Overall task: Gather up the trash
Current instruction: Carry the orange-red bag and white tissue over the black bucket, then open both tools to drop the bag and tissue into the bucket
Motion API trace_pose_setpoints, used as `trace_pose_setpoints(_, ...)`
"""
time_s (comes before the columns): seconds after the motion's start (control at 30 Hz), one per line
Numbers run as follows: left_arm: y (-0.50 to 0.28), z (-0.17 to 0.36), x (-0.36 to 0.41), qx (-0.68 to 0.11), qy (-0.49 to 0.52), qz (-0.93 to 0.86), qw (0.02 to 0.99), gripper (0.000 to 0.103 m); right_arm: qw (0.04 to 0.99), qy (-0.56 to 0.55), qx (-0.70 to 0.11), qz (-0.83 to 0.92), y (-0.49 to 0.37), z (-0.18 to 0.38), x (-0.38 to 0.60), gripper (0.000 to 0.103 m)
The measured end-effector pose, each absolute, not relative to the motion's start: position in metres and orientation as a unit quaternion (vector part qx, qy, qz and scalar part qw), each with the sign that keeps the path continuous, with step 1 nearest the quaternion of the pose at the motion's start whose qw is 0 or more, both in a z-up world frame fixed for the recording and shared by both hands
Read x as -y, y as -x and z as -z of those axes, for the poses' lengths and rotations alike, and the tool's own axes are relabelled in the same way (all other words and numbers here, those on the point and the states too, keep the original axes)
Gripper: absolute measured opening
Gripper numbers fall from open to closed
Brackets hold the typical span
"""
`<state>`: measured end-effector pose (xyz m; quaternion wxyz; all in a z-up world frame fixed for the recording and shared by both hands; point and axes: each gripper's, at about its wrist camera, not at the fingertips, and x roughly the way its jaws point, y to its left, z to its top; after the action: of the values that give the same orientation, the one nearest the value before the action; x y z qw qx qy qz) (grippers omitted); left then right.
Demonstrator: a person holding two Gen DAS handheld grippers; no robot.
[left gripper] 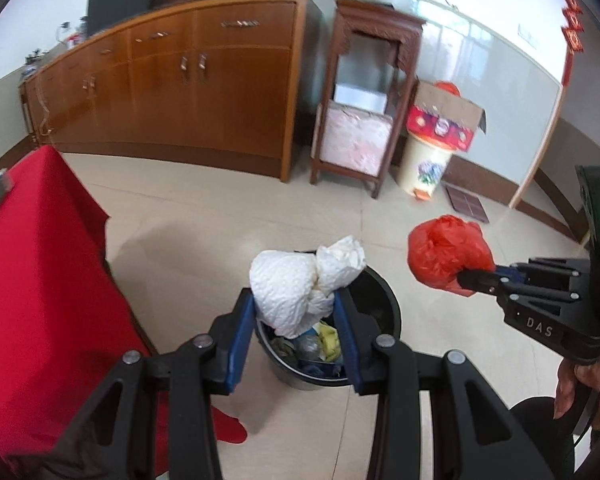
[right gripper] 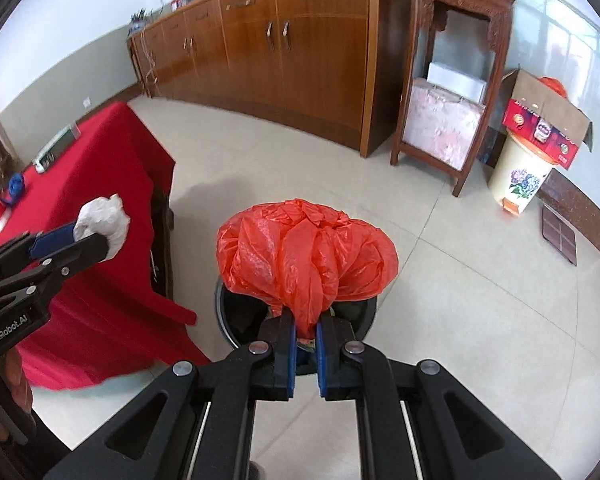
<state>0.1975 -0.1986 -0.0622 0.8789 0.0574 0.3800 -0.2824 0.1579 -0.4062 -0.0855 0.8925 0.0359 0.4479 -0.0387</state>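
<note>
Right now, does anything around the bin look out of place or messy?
Nothing spilled. The black bin already holds trash. One oddity: an open cardboard box sits tilted on top of the flowered pail by the wall, overhanging it.

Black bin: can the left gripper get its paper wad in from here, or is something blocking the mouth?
Probably yes. The left gripper holds the white paper wad above the black bin, whose mouth is open. The right gripper with its red bag sits off to the side.
</note>
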Motion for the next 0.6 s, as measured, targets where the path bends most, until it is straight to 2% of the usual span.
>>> trace_pose_setpoints(0.6, -0.237, 0.139, 0.244, -0.458, -0.074, 0.284, 0.839, 0.041, 0.85, -0.002, -0.527, -0.004, -0.214, 0.176, 0.427, 0.008)
